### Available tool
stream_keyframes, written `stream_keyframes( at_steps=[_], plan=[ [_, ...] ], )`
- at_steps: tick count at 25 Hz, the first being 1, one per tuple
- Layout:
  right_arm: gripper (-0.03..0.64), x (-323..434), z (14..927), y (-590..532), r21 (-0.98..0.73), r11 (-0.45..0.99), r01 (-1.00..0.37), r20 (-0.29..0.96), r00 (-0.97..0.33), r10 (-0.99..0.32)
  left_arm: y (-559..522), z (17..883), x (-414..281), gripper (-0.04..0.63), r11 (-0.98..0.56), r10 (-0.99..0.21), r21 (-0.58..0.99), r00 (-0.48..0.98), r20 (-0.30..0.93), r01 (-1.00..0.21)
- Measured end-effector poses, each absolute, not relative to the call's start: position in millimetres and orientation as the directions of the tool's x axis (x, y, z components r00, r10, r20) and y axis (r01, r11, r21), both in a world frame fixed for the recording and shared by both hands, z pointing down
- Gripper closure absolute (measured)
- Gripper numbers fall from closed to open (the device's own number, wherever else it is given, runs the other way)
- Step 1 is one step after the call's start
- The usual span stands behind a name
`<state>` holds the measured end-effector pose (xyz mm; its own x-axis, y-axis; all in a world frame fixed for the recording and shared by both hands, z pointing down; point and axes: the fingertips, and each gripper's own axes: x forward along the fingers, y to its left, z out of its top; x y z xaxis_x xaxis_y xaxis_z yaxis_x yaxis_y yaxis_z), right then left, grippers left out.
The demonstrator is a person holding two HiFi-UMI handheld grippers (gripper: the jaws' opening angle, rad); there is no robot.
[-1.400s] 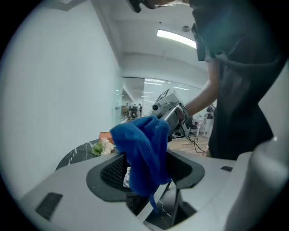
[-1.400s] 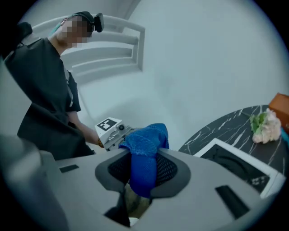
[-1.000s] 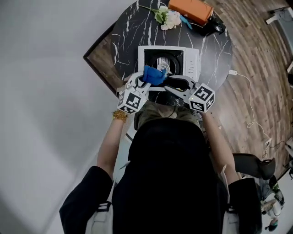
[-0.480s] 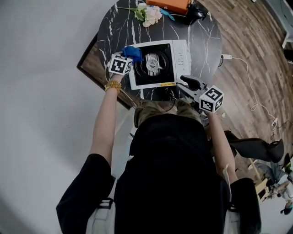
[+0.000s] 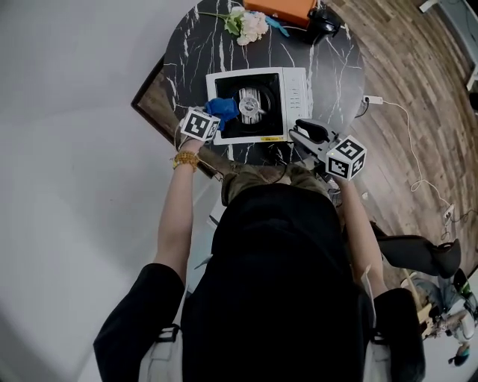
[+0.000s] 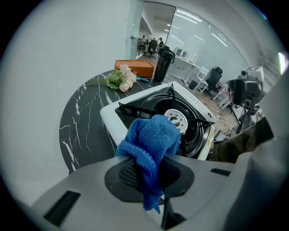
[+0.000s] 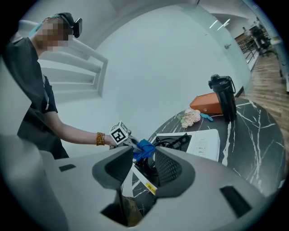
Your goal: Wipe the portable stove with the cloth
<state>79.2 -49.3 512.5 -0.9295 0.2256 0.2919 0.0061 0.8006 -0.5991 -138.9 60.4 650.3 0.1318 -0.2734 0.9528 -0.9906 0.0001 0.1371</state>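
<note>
The white portable stove (image 5: 299,93) with its black burner well sits on a round black marble table (image 5: 336,67). My left gripper (image 5: 216,114) points steeply down at the stove's left edge, shut on a bunched blue cloth (image 5: 222,110). In the left gripper view the cloth (image 6: 151,140) bulges out between the pads over the stove's white rim (image 6: 110,119). My right gripper (image 5: 302,134) hovers by the stove's front right corner, open with nothing in it. The right gripper view looks between its own jaws (image 7: 137,167) at the cloth (image 7: 144,148) and the stove (image 7: 205,142).
White flowers (image 5: 250,24), an orange box (image 5: 280,7) and a black bottle (image 5: 325,22) stand at the table's far side. A white cable with a plug (image 5: 373,99) trails over the wooden floor at the right. A brown board (image 5: 153,97) juts out under the table's left edge.
The left gripper carried the cloth from the stove's front middle out to its left side and came down there. The right gripper drew off to the right, away from the cloth.
</note>
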Motion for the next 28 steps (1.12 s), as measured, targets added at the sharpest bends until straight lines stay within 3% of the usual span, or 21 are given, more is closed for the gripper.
stream_keyframes(
  at_steps=[7,10,14,17,19,26,28],
  plan=[
    [0.477,83,514,-54,-0.596,0.802,0.035,0.287,-0.924,0.253,102,652,-106,0.540,0.023,-0.207,0.205,0.196,0.959,-0.979],
    [0.477,77,512,-40,-0.467,0.879,0.099,0.347,-0.894,0.284,108,630,-99,0.540,0.077,-0.295,0.202,0.171,0.940,-0.976],
    [0.420,53,500,1,-0.064,0.933,0.354,0.461,-0.819,0.342,81,565,-43,0.538,0.117,-0.578,0.473,0.327,0.747,-0.873],
    [0.391,37,502,41,0.106,0.840,0.532,0.509,-0.755,0.414,60,544,17,0.537,0.031,-0.657,0.646,0.471,0.588,-0.763],
    [0.387,36,518,57,0.208,0.760,0.616,0.561,-0.711,0.423,56,549,35,0.543,0.037,-0.682,0.659,0.463,0.565,-0.751],
    [0.451,56,547,81,0.209,0.660,0.721,0.601,-0.628,0.495,69,561,44,0.541,0.040,-0.773,0.823,0.504,0.385,-0.567],
    [0.386,57,554,87,0.197,0.637,0.745,0.621,-0.597,0.507,72,558,42,0.517,0.008,-0.790,0.878,0.535,0.299,-0.478]
  ],
)
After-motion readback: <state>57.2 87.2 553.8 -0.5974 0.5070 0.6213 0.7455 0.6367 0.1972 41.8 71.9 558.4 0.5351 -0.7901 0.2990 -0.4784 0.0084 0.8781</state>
